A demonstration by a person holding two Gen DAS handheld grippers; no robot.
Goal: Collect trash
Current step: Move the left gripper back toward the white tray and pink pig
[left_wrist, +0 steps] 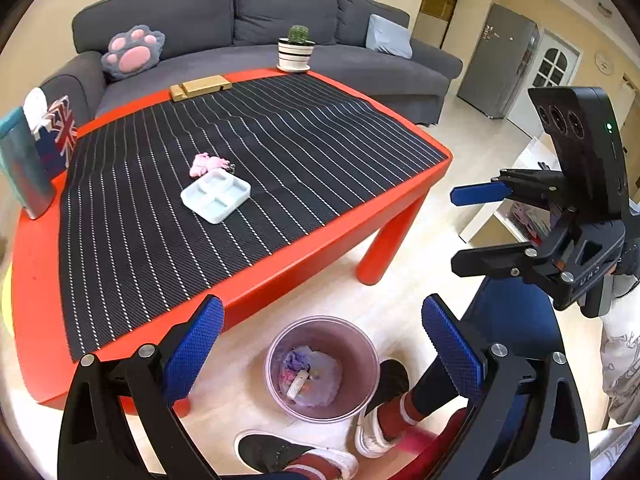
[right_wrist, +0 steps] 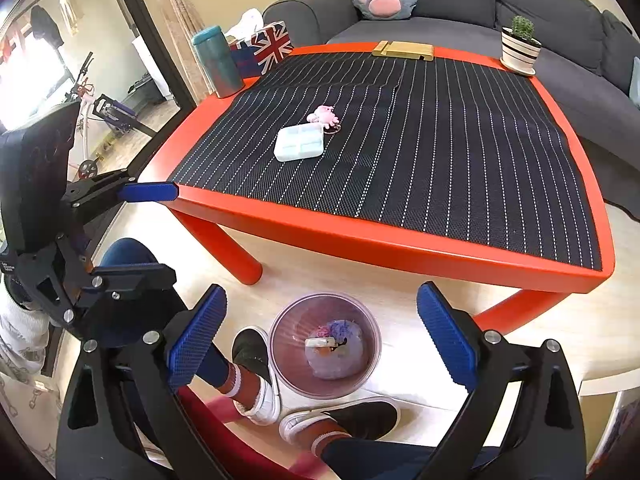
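Two sets of tongs hang over a small round bin [left_wrist: 322, 368] on the floor, both pointing steeply down at it. The left tongs [left_wrist: 322, 354] stand wide open with nothing between the blue pads, and the bin sits right in the gap below them. The right tongs [right_wrist: 322, 342] are spread just as wide and also hold nothing; the same bin lies under their gap. Inside the bin is a crumpled pale bag [left_wrist: 310, 376] with a small white piece [right_wrist: 320, 343] lying on top. The person's dark shoes [right_wrist: 344, 416] stand just beside the bin, nearer than the tongs' tips. Beyond both tongs is the red worktop [left_wrist: 276, 276] with its striped black mat [left_wrist: 248, 140]. On the mat, well apart from the tongs, a pale blue tray [left_wrist: 216, 196] lies touching a pink toy [left_wrist: 208, 164].
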